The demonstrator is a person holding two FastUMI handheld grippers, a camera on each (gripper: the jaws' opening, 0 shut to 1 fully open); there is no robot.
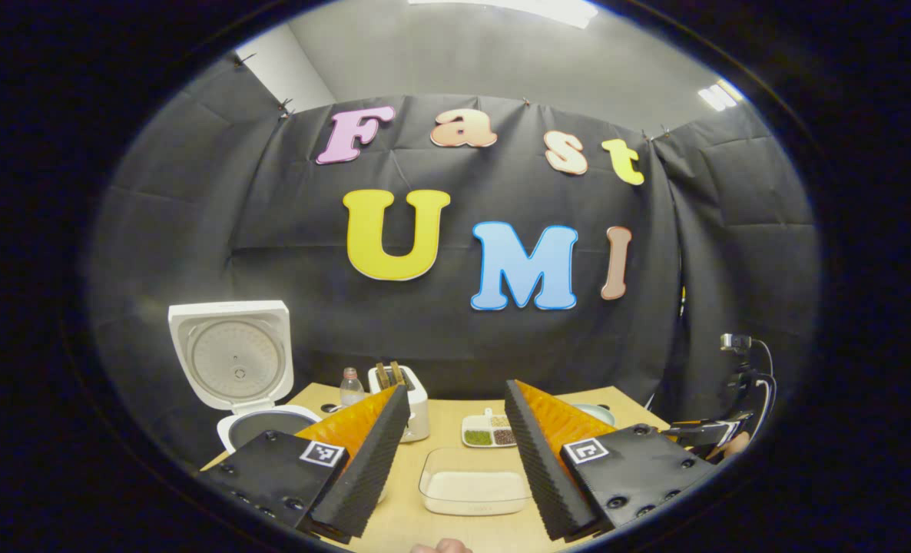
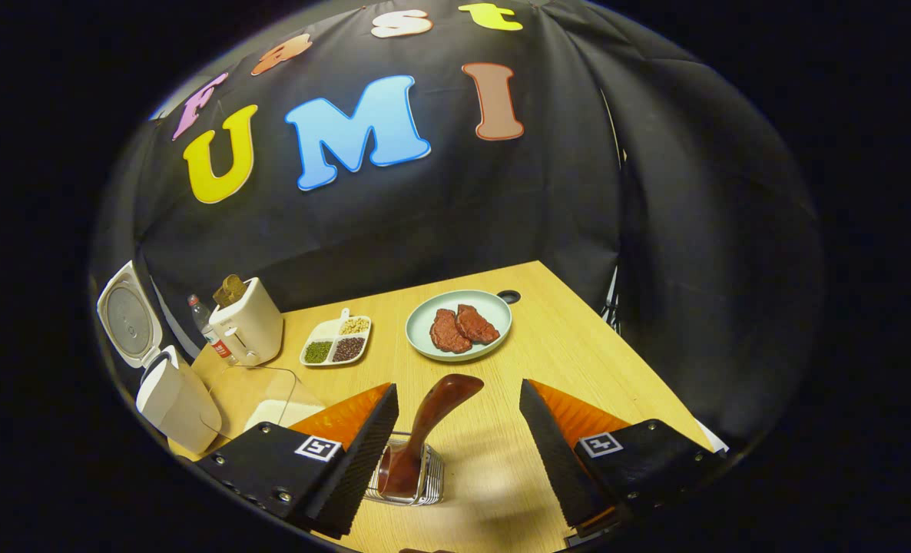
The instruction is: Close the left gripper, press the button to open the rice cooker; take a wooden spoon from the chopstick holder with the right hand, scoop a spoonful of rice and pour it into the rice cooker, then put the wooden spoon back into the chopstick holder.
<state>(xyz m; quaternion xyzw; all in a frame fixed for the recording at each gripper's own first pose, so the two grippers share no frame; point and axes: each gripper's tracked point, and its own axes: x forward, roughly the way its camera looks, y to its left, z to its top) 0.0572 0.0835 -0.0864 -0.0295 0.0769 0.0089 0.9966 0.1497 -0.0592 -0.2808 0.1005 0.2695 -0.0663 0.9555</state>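
The white rice cooker [image 1: 267, 426] stands at the table's left with its lid [image 1: 229, 357] swung up; it also appears in the right gripper view [image 2: 171, 399]. A clear dish of rice [image 1: 475, 488] lies just ahead of my left gripper [image 1: 455, 388], which is open and holds nothing. In the right gripper view a dark wooden spoon [image 2: 432, 422] leans upright in a small glass chopstick holder [image 2: 413, 480]. My right gripper [image 2: 457, 386] is open, a finger on each side of the spoon's handle, touching neither. The rice dish [image 2: 271, 399] sits left of it.
A toaster [image 2: 248, 326] with bread and a bottle [image 1: 352, 386] stand at the back left. A divided dish of beans [image 2: 336, 342] and a plate with two meat pieces [image 2: 459, 326] lie mid-table. The table's right edge [image 2: 640, 369] runs close by. A hand [image 1: 732, 445] shows far right.
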